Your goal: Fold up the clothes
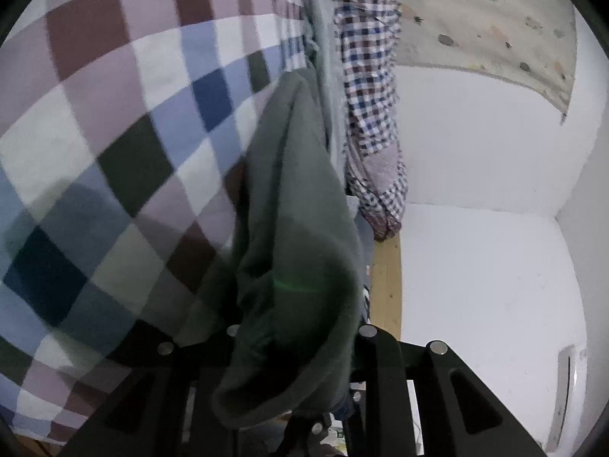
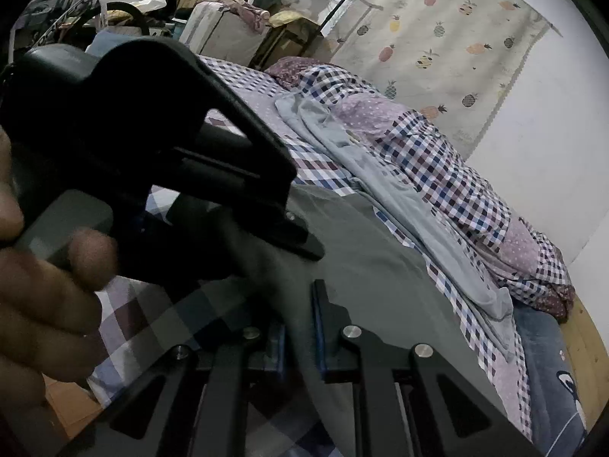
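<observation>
Both grippers, left [image 1: 293, 346] and right [image 2: 300, 327], had jaws pinching one grey-green garment [image 2: 373, 251] over the checked bedsheet [image 1: 114, 114], near one light-blue garment [image 2: 380, 175].

Soft matt cloth is seen in the green garment [image 1: 297, 228] and checked bedsheet [image 1: 114, 133]; the bed frame edge [image 1: 388, 285] is bare wood.

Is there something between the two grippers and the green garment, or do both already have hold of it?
Nothing visible stands between. The left gripper has the green garment bunched between its fingers, lifted over the checked bed sheet. The right gripper also has this cloth running between its fingers.
</observation>
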Demonstrator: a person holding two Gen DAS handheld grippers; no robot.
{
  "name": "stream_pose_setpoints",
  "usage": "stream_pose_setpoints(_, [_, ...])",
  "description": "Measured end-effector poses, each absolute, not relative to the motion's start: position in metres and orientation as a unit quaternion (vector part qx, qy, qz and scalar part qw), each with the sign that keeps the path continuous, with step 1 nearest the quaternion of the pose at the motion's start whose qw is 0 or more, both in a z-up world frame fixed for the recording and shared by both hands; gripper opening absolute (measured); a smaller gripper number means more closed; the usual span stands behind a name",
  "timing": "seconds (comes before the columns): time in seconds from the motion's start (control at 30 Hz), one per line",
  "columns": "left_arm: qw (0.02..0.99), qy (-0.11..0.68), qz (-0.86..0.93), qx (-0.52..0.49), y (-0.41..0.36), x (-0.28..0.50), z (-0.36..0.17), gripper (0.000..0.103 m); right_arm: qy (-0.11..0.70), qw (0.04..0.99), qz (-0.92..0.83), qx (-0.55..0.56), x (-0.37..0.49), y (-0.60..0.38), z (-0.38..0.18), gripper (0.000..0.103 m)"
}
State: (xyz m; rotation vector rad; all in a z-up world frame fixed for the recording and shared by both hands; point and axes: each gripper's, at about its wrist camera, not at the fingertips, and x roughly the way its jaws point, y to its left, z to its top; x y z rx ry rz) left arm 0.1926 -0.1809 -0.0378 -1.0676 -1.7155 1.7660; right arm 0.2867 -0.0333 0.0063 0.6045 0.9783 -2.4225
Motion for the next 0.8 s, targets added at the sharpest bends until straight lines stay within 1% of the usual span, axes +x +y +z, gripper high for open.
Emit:
stream_pose_setpoints(0.13, [0.212,-0.607,0.662,-0.386,-0.179,0.194,-0.034,0.023,0.357,0.229,-0.878,0.221,0.288,-0.034,0.005,0.011])
stream_pose_setpoints(0.27, [0.204,-0.616,0.657,-0.384,-0.179,0.193,-0.038,0.023,0.366,0.227,-0.876,0.217,0.29,-0.033,0.003,0.011])
stream_pose_setpoints(0.33, [0.199,-0.612,0.66,-0.388,-0.179,0.191,-0.039,0.019,0.373,0.224,-0.875,0.211,0.293,-0.031,0.001,0.013])
stream_pose_setpoints(0.37, [0.198,-0.61,0.661,-0.39,-0.179,0.191,-0.038,0.018,0.377,0.221,-0.875,0.208,0.295,-0.029,-0.001,0.021])
stream_pose_setpoints(0.4, [0.196,-0.608,0.663,-0.392,-0.179,0.19,-0.038,0.017,0.38,0.217,-0.875,0.206,0.296,-0.026,-0.003,0.034])
stream_pose_setpoints(0.47, [0.194,-0.604,0.666,-0.393,-0.178,0.19,-0.036,0.016,0.387,0.206,-0.875,0.204,0.298,-0.018,-0.008,0.049])
stream_pose_setpoints(0.5, [0.194,-0.598,0.672,-0.392,-0.179,0.192,-0.033,0.016,0.39,0.197,-0.876,0.204,0.297,-0.013,-0.01,0.055])
stream_pose_setpoints(0.57, [0.196,-0.585,0.684,-0.39,-0.178,0.193,-0.026,0.016,0.393,0.179,-0.878,0.208,0.295,-0.002,-0.015,0.063])
stream_pose_setpoints(0.63, [0.197,-0.569,0.698,-0.388,-0.176,0.193,-0.019,0.016,0.391,0.158,-0.881,0.215,0.29,0.012,-0.017,0.064])
stream_pose_setpoints(0.8, [0.2,-0.571,0.699,-0.382,-0.177,0.201,-0.014,0.016,0.381,0.107,-0.887,0.24,0.274,0.054,-0.021,0.064])
